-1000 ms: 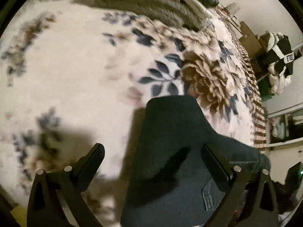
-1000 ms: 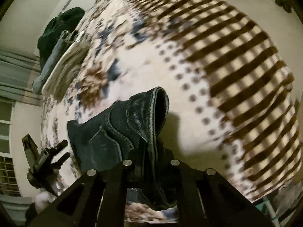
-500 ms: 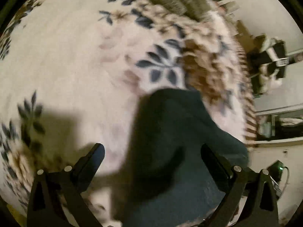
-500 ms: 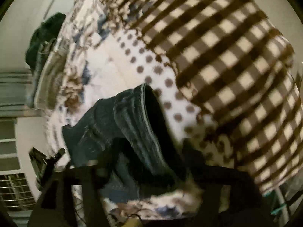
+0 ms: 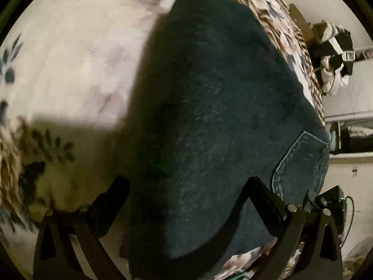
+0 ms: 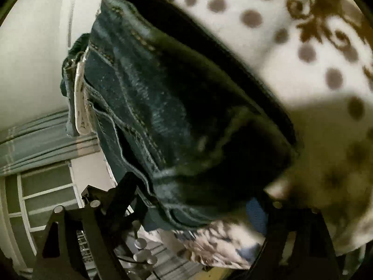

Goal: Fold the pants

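dark denim pants (image 5: 216, 121) folded into a thick bundle, lying on floral cream bedspread (image 5: 77, 53). left gripper (image 5: 186, 198) low over near end of bundle, fingers spread wide either side of denim, not pinching; left finger (image 5: 109, 200) over bedspread in shadow, right finger (image 5: 263, 200) over fabric near stitched back pocket (image 5: 303, 163). cannot tell whether finger pads touch cloth. heavy shadow along left edge of bundle. pile of black and white clothes (image 5: 335, 53) off bed at upper right, well apart from pants.

right wrist view: pants (image 6: 177, 107) fill centre, folded edge with seam stitching curving top left to lower right, layered seams and waistband visible, resting on dotted part of bedspread (image 6: 303, 35). right gripper (image 6: 198, 212) fingers wide apart, left finger (image 6: 119, 200) beside denim edge, right finger (image 6: 279, 214) blurred and dark against bedspread; nothing clamped. other gripper hardware visible low left. window with white frame (image 6: 42, 196) and curtain (image 6: 35, 140) behind at left. much motion blur in lower right.
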A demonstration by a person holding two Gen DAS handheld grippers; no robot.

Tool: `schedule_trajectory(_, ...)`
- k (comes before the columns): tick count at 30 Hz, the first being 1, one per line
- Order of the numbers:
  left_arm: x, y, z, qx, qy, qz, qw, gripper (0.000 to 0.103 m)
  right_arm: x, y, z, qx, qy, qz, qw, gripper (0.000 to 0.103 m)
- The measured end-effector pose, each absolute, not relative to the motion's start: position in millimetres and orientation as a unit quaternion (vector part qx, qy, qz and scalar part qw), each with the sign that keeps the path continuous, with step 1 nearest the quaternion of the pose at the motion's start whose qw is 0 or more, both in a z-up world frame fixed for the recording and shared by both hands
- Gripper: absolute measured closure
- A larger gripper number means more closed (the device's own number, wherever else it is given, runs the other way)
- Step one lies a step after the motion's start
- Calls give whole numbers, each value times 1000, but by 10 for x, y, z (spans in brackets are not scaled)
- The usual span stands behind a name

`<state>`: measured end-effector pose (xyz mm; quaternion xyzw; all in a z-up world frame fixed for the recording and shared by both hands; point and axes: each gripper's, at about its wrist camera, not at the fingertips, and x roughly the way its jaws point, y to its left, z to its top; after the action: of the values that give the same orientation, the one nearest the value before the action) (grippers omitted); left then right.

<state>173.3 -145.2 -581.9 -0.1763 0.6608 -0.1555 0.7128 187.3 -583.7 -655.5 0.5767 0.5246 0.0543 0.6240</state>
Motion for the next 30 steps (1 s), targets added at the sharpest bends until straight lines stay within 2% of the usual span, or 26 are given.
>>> schedule_trajectory(6,1763,-1476,-5816,-173,662,-155,713,0,1757,-5847,-6545,612,494,63,615,12)
schedule_trajectory(16,1792,-1422,-5852,-183,663,-159,708,0,1823,-5771,-6405,611,477,66,628,12)
schedule_trajectory(21,1790,-1389,-5876,-189,660,-164,708,0,1884,-5790,-6364,532,513,5,673,16)
schedule_trajectory(30,1715,-1221,-5853,-236,637,-163,715,0,2156,-5681,-6409,547,508,83,660,14)
